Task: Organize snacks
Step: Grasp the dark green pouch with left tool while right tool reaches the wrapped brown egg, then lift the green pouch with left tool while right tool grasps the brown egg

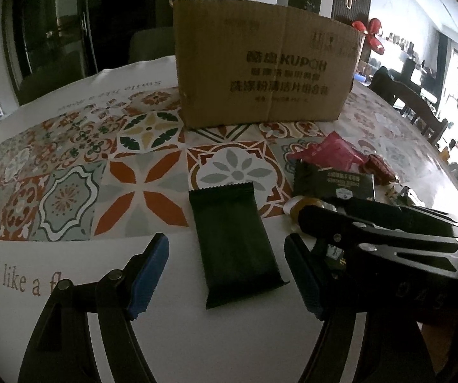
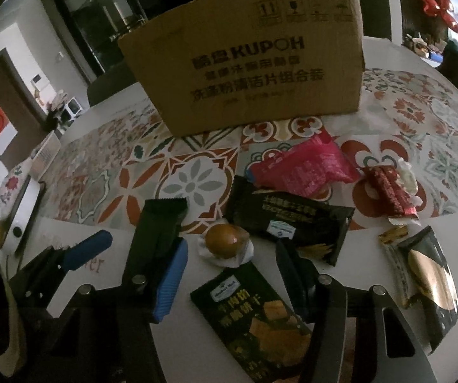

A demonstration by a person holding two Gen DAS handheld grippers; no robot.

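A brown cardboard box (image 1: 264, 67) stands at the back of the table; it also shows in the right wrist view (image 2: 248, 73). My left gripper (image 1: 229, 274) is open, its blue pads on either side of a plain dark green snack packet (image 1: 235, 245) lying flat, not touching it. The same packet (image 2: 158, 226) shows in the right wrist view. My right gripper (image 2: 232, 281) is open over a dark cracker packet (image 2: 254, 325), with a wrapped brown egg (image 2: 225, 242) just beyond. Further off lie a black packet (image 2: 292, 220), a pink packet (image 2: 305, 169) and a red candy (image 2: 388, 191).
A black-and-gold packet (image 2: 426, 274) lies at the right. A white device (image 2: 24, 210) sits at the table's left edge. The patterned tablecloth (image 1: 133, 166) covers the table. Chairs (image 1: 420, 105) stand beyond the right side.
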